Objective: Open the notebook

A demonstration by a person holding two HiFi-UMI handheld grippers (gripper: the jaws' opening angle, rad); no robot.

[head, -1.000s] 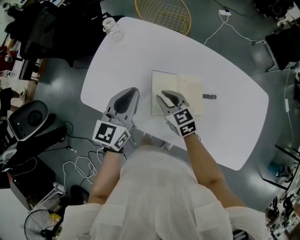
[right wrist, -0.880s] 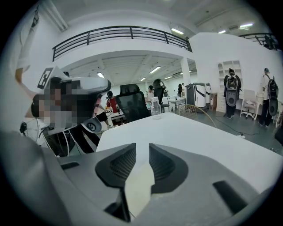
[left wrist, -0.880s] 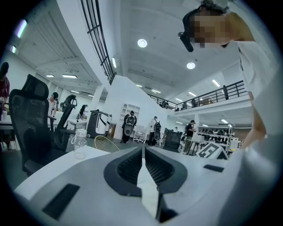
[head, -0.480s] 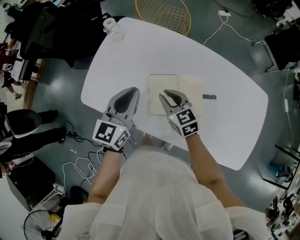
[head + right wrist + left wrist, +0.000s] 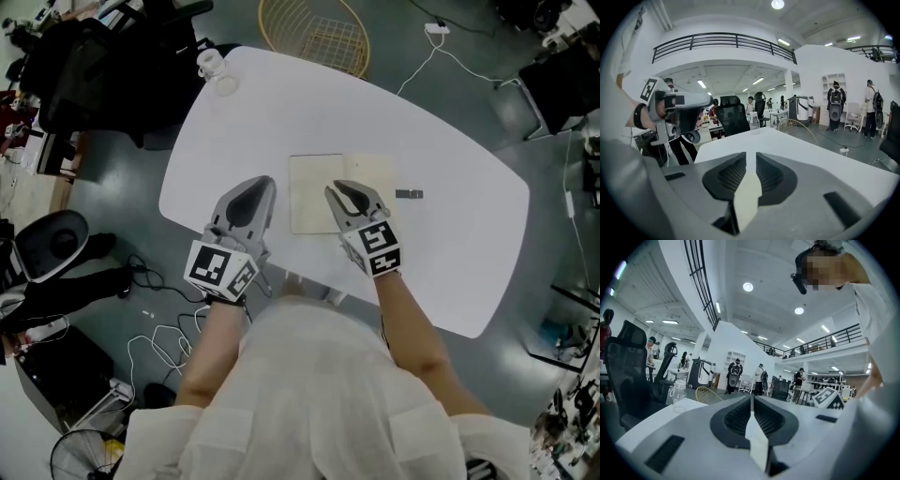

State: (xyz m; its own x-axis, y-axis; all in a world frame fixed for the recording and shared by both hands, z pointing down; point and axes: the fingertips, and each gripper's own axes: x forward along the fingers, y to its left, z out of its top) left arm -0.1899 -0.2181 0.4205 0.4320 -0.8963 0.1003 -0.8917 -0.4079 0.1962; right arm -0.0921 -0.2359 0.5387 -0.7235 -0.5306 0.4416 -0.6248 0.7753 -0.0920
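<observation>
A person in a white shirt leans over a white oval bench (image 5: 450,225), a hand-held tool in each hand. The notebook (image 5: 309,192) lies open and flat near the middle of the bench, cream pages up, closer to the person's edge.

The right tool (image 5: 335,190) is poised over the notebook's centre, tips above the fold between the two pages. Its jaws are closing and stand only a narrow slit apart. The right gripper view shows nothing between the ribbed pads; only the cream of the page appears through the gap below them. Whether the tips touch the paper cannot be told.

The left tool (image 5: 265,183) sits beside the notebook's left edge, apart from it, over bare bench. Its jaws are drawn together to a thin line and are empty.

A small dark object (image 5: 409,194) lies just right of the notebook. A clear bottle (image 5: 211,62) stands at the bench's far left corner, with a yellow wire basket (image 5: 314,33) on the floor beyond the far edge.
</observation>
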